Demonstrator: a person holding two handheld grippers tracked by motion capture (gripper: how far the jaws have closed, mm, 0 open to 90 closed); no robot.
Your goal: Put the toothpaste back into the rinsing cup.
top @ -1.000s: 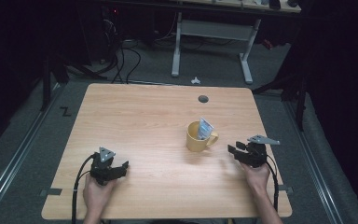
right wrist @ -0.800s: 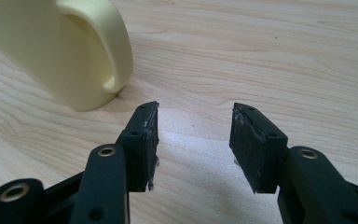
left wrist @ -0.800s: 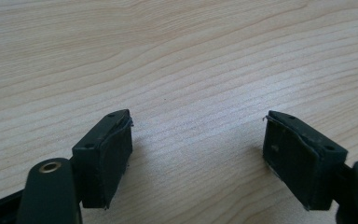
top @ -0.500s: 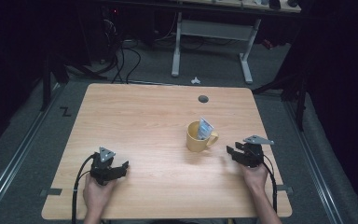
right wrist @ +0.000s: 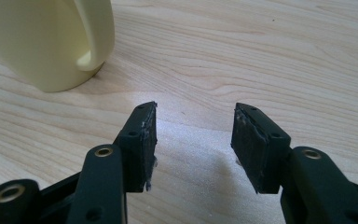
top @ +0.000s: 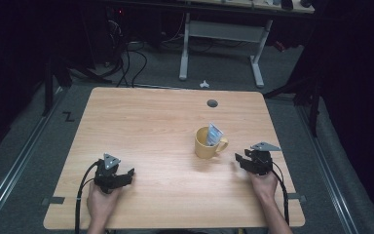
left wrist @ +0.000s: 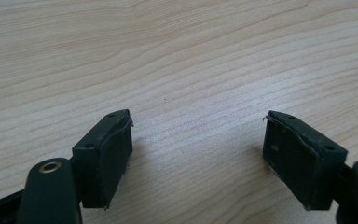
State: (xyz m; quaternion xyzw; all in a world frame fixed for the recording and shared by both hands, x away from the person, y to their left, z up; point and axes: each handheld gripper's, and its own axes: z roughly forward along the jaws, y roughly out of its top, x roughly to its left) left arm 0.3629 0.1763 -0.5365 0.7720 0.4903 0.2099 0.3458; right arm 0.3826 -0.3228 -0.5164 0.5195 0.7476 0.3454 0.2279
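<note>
A pale yellow mug stands upright right of the table's middle, with a small blue-and-white packet sticking out of it. Its handle points toward my right gripper, which rests just right of it, apart from it, open and holding nothing. In the right gripper view the gripper has bare wood between its pads, and the mug stands ahead to the left. My left gripper lies near the front left of the table. It is open, and in the left gripper view the gripper has only wood between its jaws.
The wooden table has a round cable hole near its far edge. A grey desk frame and cables stand on the dark floor beyond it. Each gripper trails a black cable toward the front edge.
My right gripper has shifted very slightly beside the mug. The mug and my left gripper have stayed where they were.
</note>
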